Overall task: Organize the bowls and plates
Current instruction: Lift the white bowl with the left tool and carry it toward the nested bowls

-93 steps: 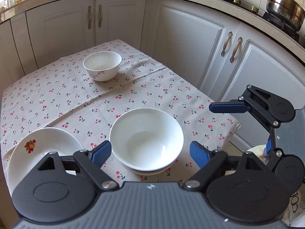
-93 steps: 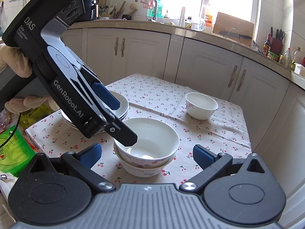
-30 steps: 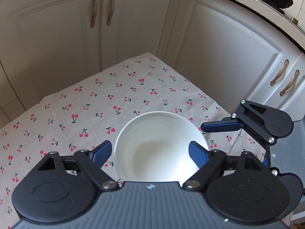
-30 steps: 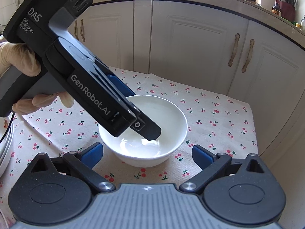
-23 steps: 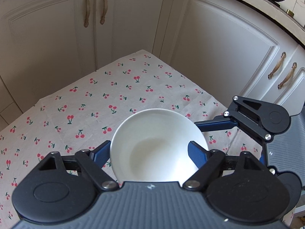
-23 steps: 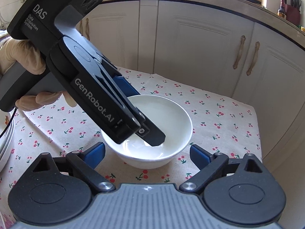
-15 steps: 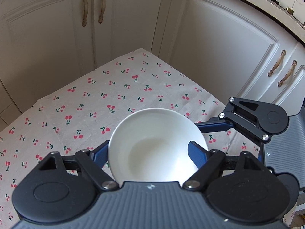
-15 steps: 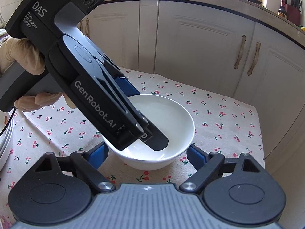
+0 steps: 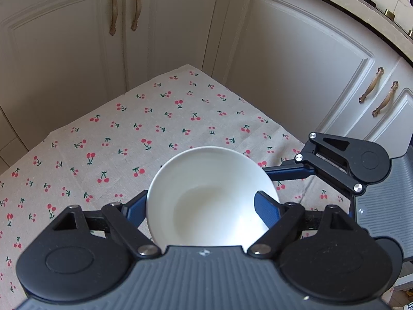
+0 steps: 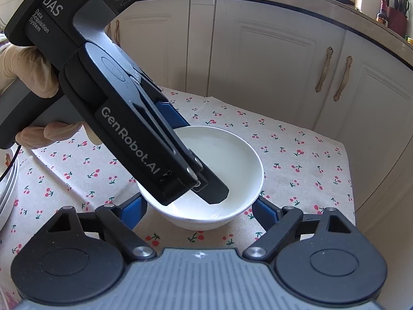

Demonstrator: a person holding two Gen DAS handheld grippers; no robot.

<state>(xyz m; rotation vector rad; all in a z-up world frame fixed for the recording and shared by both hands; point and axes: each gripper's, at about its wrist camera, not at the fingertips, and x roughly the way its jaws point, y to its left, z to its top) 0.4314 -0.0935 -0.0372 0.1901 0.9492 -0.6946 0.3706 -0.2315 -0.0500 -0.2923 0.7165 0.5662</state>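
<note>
A white bowl (image 9: 210, 196) sits upright near the corner of the counter, on a beige cloth (image 9: 144, 129) printed with little red cherries. Inside it is plain and glossy, with nothing in it.

The left gripper (image 9: 204, 209) comes down at the bowl from above. Its jaws are partly closed around the rim: one blue pad (image 9: 265, 210) lies inside the bowl against the wall on one side, the other is outside the rim, mostly hidden behind it. From the right wrist view the same tool (image 10: 165, 155) slants down into the bowl, one dark finger tip reaching toward the bottom, and a gloved hand (image 10: 28, 77) grips its handle at the upper left. Whether the pads actually pinch the wall I cannot tell.

The right gripper (image 10: 198, 213) faces the bowl from the near side, low over the cloth. Its jaws stand wide apart, a blue pad to either side of the bowl, and hold nothing.

At the far left edge of the right wrist view, the rims of stacked white plates (image 10: 6, 188) just show. White cabinet doors (image 9: 284, 64) with bronze handles close in behind the counter corner.
</note>
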